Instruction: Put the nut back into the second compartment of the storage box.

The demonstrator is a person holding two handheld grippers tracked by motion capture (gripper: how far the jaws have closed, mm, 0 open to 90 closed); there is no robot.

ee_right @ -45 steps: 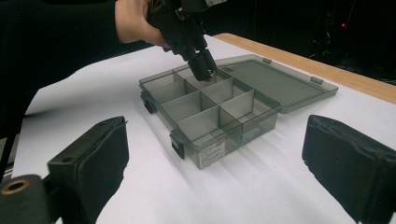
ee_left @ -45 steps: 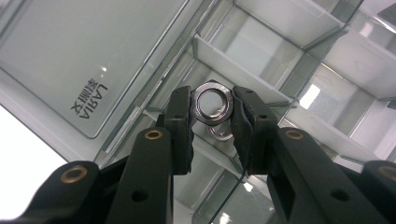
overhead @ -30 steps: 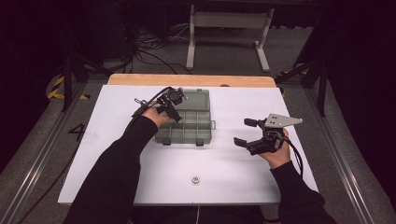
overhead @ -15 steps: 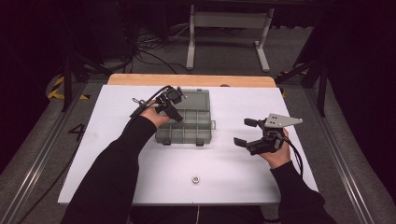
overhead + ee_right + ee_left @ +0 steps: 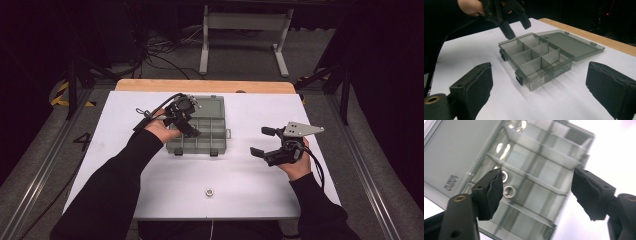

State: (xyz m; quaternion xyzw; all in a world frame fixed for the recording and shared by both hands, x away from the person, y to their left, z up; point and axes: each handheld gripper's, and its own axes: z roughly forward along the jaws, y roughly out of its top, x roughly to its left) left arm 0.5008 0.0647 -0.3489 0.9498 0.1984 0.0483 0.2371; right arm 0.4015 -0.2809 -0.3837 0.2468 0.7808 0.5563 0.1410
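Note:
A grey clear organizer box (image 5: 206, 134) lies mid-table, its lid (image 5: 210, 106) folded back flat. My left gripper (image 5: 189, 127) hangs over the box's left compartments; its jaws have just been opening and now stand open with nothing between them. Through the left gripper (image 5: 536, 192) I look down on two metal nuts (image 5: 509, 191) lying in one compartment of the box (image 5: 544, 172). My right gripper (image 5: 260, 141) stands open to the right of the box, nothing in it. From the right gripper (image 5: 541, 82) the box (image 5: 536, 56) is straight ahead, with the left gripper (image 5: 509, 22) above its far corner.
A single loose nut (image 5: 209, 192) lies on the white table sheet (image 5: 120, 150) near the front edge. A wooden table edge (image 5: 205, 86) runs behind the box. Dark floor with cables and a metal stand (image 5: 245, 30) lies beyond.
The left gripper has lifted a little over the box and its jaws have spread apart. The right gripper and the box have kept still.

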